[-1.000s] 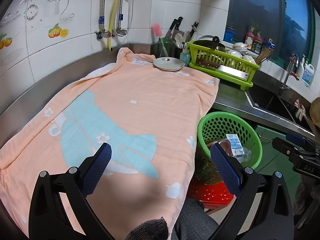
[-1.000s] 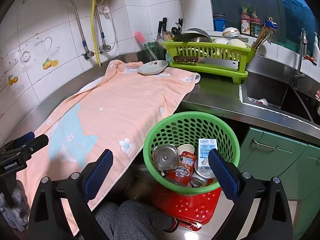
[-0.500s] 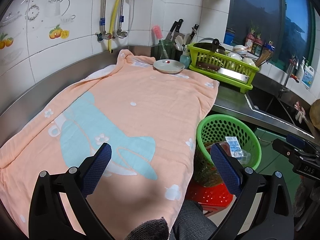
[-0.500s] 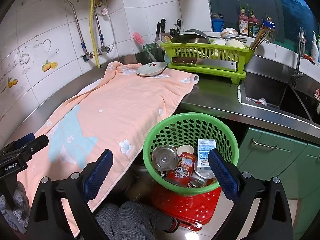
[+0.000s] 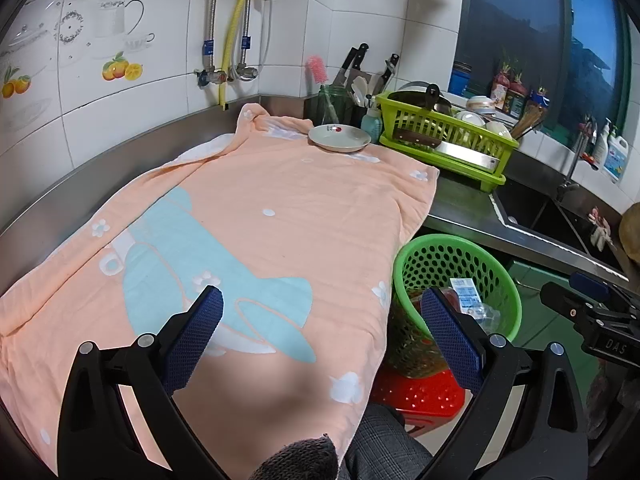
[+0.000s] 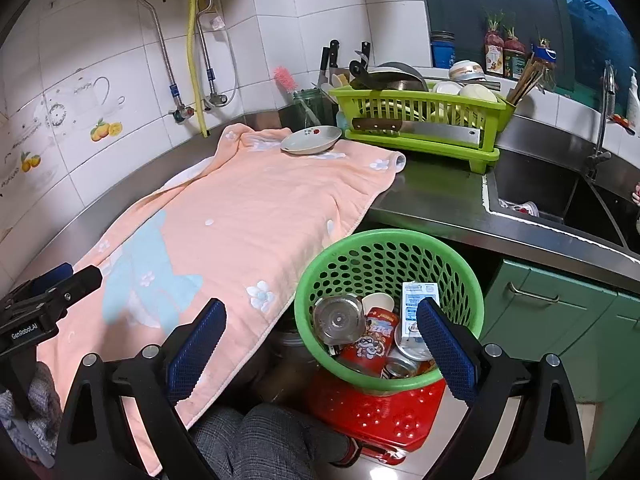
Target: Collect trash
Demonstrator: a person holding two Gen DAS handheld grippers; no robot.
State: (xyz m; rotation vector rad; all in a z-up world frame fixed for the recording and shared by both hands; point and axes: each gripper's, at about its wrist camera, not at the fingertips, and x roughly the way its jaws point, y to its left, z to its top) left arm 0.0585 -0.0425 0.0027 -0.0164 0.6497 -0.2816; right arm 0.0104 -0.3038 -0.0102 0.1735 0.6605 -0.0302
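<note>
Both claws gape empty: the left claw (image 5: 322,322) over the towel (image 5: 248,216), the right claw (image 6: 320,334) above the basket (image 6: 460,264) holding the trash (image 6: 372,340). Farther along the surface (image 6: 436,196) sits a plate (image 6: 311,140).

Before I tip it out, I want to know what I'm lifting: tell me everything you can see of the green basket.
The green basket is round, plastic-looking, its wall pierced with rows of holes under a smooth rim. It stands upright on a red perforated stool beside the towel's hanging edge, below the steel counter. Inside lie a red can, a paper cup, a white carton and a clear lid.
</note>
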